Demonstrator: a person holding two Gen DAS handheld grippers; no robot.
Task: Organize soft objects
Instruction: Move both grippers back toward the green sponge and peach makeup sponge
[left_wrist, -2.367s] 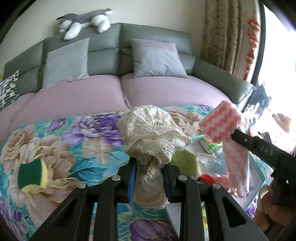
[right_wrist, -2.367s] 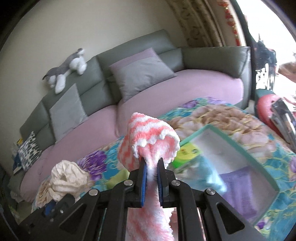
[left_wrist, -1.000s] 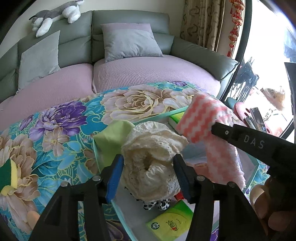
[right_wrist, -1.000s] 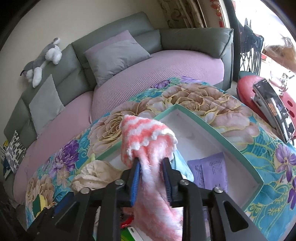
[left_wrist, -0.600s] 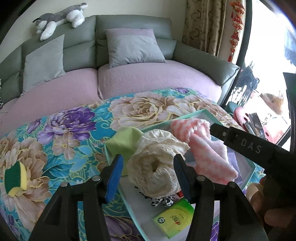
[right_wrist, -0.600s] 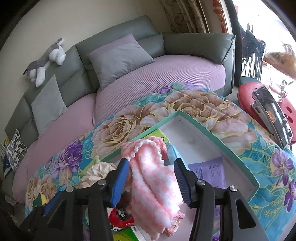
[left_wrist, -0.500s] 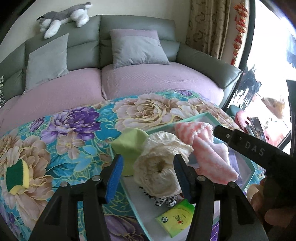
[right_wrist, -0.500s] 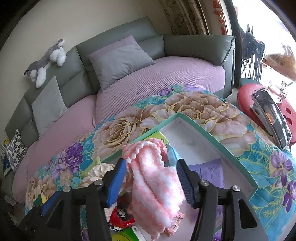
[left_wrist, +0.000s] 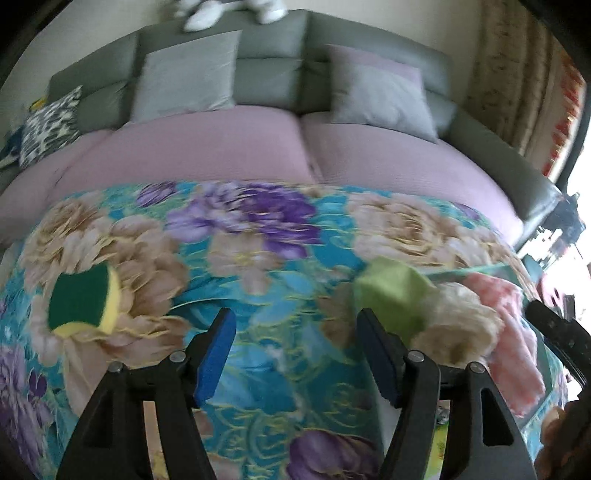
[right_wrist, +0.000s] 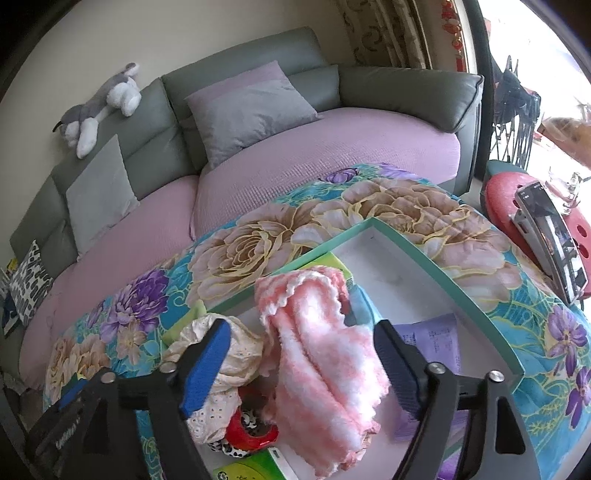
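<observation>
I take the teal-rimmed box as my landmark and work down from the biggest thing. The floral cloth spreads under the box and well beyond it toward the sofa; its busy pattern could hide a small item from me, and a low finger could snag and drag it, box and all.

Inside the box, the pink-and-white towel lies slumped over the near part, loose and touching nothing of mine. My right gripper hangs above it with jaws opening wide; the towel sits between the fingers in view but the pads do not press it. If I pull back low, I judge a pad could catch the fluffy pile and haul it out again.

Just left of the towel, still in the box, the cream lace cloth is heaped against the left wall beside a green cloth draped over that rim. It could slide out over the edge.

Well left of the box, out on the floral cloth, the green-and-yellow sponge is the item left. My left gripper points at bare cloth between box and sponge, jaws opening and empty. This view is smeared, so I risk misjudging my reach and shoving the sponge away.
</observation>
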